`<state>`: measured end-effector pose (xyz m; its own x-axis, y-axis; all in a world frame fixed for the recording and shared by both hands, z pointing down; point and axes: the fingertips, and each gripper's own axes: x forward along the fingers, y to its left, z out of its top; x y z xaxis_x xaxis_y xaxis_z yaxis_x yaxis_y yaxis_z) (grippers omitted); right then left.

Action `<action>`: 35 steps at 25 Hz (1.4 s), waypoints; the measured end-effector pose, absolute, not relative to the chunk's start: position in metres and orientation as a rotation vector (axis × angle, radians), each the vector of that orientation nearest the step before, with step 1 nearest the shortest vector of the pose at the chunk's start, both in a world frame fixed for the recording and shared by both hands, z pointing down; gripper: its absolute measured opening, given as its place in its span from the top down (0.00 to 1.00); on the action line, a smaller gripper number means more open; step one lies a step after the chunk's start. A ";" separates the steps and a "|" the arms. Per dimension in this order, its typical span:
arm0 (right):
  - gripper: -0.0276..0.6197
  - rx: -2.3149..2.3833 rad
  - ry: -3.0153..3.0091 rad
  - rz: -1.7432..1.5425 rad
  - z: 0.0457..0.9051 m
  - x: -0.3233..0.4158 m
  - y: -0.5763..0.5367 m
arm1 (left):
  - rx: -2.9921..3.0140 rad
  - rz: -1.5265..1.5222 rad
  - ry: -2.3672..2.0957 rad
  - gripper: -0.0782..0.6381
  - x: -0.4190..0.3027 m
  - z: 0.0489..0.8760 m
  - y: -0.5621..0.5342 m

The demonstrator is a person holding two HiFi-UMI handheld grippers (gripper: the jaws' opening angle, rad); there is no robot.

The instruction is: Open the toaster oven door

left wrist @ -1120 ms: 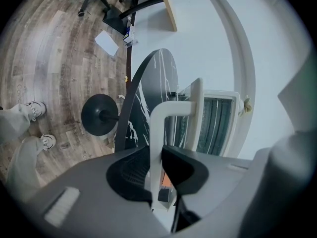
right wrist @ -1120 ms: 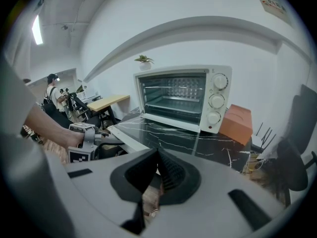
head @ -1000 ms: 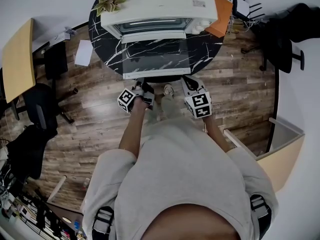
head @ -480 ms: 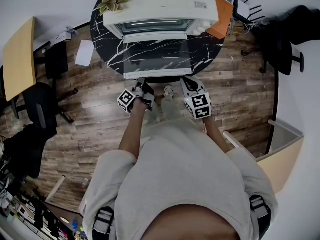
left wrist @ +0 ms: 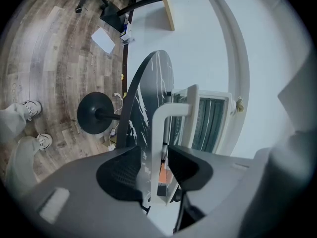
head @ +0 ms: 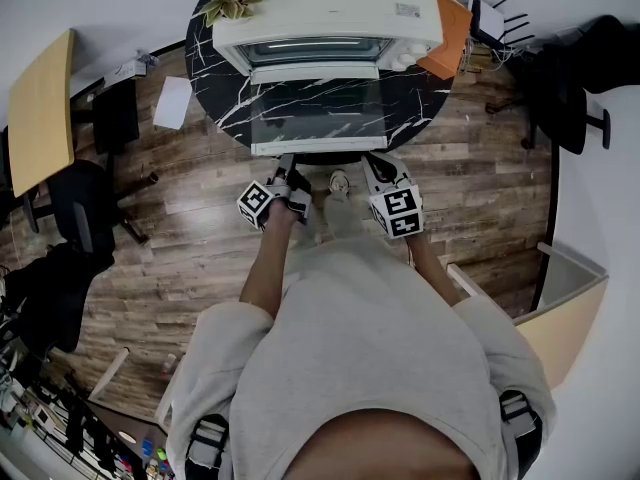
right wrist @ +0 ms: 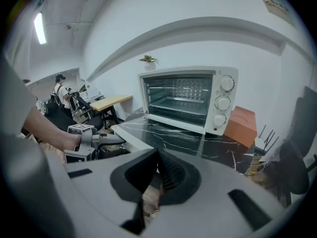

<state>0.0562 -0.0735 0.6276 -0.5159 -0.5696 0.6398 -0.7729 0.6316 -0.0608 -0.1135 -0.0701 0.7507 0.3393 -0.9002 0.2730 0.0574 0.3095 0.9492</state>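
A white toaster oven (head: pixel 330 8) stands on a round black marble table (head: pixel 215 58). Its glass door (head: pixel 318 113) lies folded down flat toward me. The door's white handle (left wrist: pixel 171 113) runs between the fingers of my left gripper (left wrist: pixel 157 168), whose jaws are opening, with a gap showing beside the bar. In the head view the left gripper (head: pixel 283 175) sits at the door's front edge. My right gripper (head: pixel 375 168) hangs to the right of the door edge, shut and empty. In its own view the right gripper (right wrist: pixel 156 175) faces the oven (right wrist: pixel 185 98).
A small plant (head: pixel 228 4) sits on the oven's top. An orange box (head: pixel 450 23) is beside the oven on the right. The table's pedestal base (left wrist: pixel 94 114) stands on wooden floor. Office chairs (head: pixel 80 218), a wooden desk (head: pixel 40 113) and a sheet of paper (head: pixel 172 103) surround the table.
The head view has drifted slightly. The door stays flat, and both grippers stay where they were.
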 end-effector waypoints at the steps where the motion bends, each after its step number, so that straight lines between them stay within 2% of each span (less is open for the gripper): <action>1: 0.94 1.045 -2.270 0.457 0.628 0.056 -0.074 | 1.055 -0.803 -1.014 0.67 -0.113 0.750 -0.070; 20: 0.94 1.024 -2.289 0.449 0.627 0.043 -0.075 | 1.131 -0.709 -1.008 0.67 -0.115 0.745 -0.051; 28: 0.94 1.004 -2.301 0.442 0.626 0.034 -0.072 | 1.348 -0.475 -1.078 0.83 -0.115 0.732 -0.045; 35: 0.94 1.000 -2.308 0.436 0.625 0.031 -0.071 | 1.660 -0.093 -1.155 0.88 -0.112 0.720 -0.047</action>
